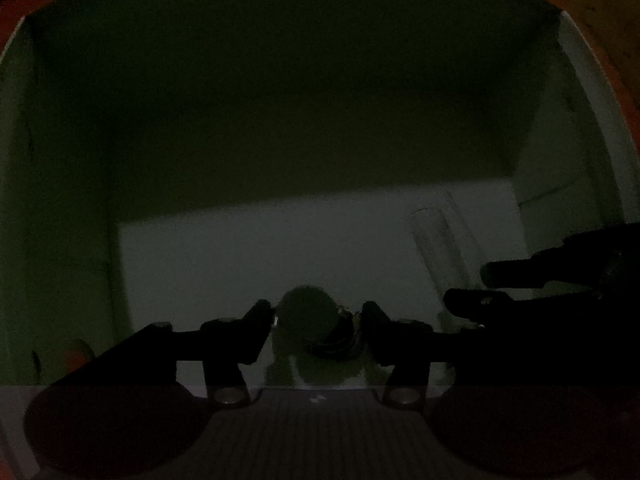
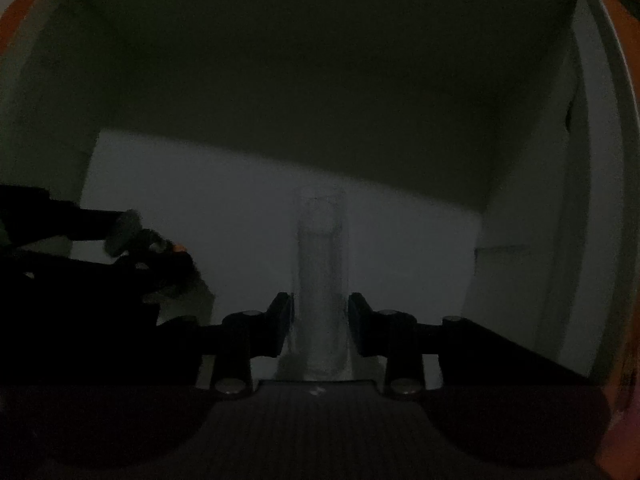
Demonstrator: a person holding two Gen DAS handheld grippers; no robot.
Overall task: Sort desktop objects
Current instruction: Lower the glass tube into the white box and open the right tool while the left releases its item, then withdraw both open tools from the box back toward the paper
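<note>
Both views are very dark; colour and surface detail are largely lost inside a pale box (image 1: pixel 72 160) whose orange rim (image 1: pixel 592 20) shows only at the upper corners of the frame.

Left wrist view: the left gripper (image 1: pixel 319 324) sits at lower centre, its jaws pinching a small dark rounded object (image 1: pixel 316 316). The object's identity cannot be determined; only a rounded top and a dark ringed part at its lower right are legible. Its base is cut off by the gripper body. At right of frame, the right gripper (image 1: pixel 472 288) enters as a black silhouette, its fingertips overlapping the lower end of a clear tube (image 1: pixel 434 236), which is faint against the box floor (image 1: pixel 240 260).

Right wrist view: the clear tube (image 2: pixel 322 280) stands at lower centre between the jaws of the right gripper (image 2: pixel 321 320). The pads sit close on either side of it; actual contact cannot be confirmed in this light. The tube's lower end is hidden behind the gripper body. At left of frame, the left gripper (image 2: pixel 152 248) appears in silhouette with the dark object (image 2: pixel 126 232) at its tip and a small orange spot (image 2: pixel 179 247) just beside it.
</note>
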